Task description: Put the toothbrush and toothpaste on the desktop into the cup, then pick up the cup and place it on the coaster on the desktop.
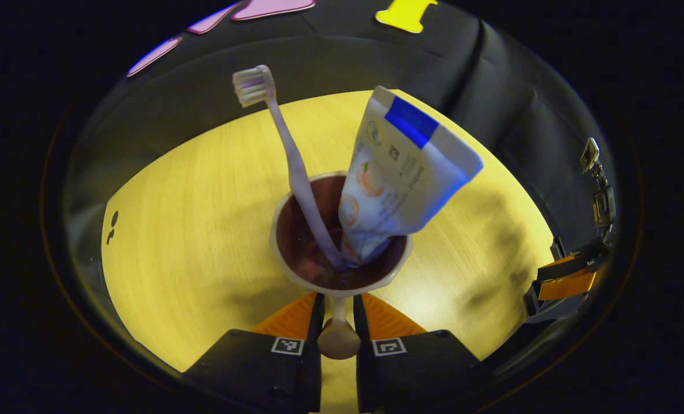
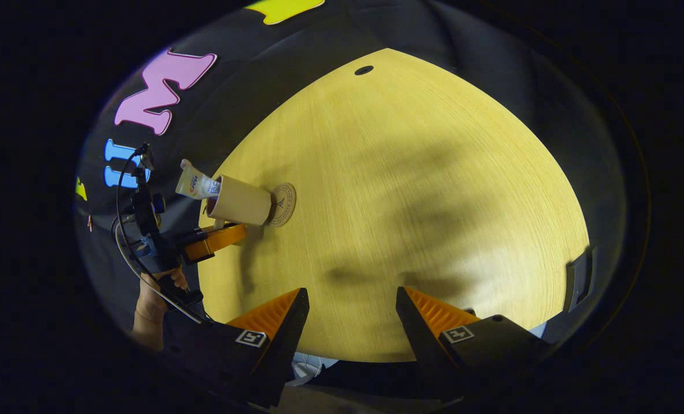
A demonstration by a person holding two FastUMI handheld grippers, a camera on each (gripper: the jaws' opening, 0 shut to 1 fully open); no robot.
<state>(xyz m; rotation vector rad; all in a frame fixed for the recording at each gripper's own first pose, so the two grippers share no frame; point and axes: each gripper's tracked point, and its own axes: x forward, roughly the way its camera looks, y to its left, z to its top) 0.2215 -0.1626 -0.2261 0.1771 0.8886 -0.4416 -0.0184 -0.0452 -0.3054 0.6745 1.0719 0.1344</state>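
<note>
Cream-coloured on the outside and dark inside, the cup [image 1: 340, 234] is sitting just ahead of the left tongs [image 1: 338, 316] in the left gripper view. Its handle [image 1: 338, 333] is lying in the narrow gap between the two fingers, which are pressing in on it from both sides, so the left tongs are gripping the cup by the handle. A pale toothbrush [image 1: 293, 167] is standing in the cup, head up, leaning away toward the far rim, with its bristles well above the cup's mouth. Beside it, a white toothpaste tube [image 1: 399, 172] with a blue band is resting cap-down in the cup, its flat end tilting out over the right side of the rim. Yellow wood-grain bench [image 1: 203, 230] is spreading out under and around the cup.

From the right gripper view, the cup [image 2: 239, 201] is appearing far off at the left edge of the bench [image 2: 411, 201], with the toothpaste tube [image 2: 195, 184] poking out of its mouth. Its base is touching or just over a round coaster [image 2: 284, 203] lying flat on the bench; whether it is resting fully on it I cannot tell. A hand [image 2: 152, 302] is holding the left tongs [image 2: 215, 240] there by the cup. Nearer the camera, the right tongs [image 2: 350, 310] are hanging wide apart over bare bench, gripping nothing.
</note>
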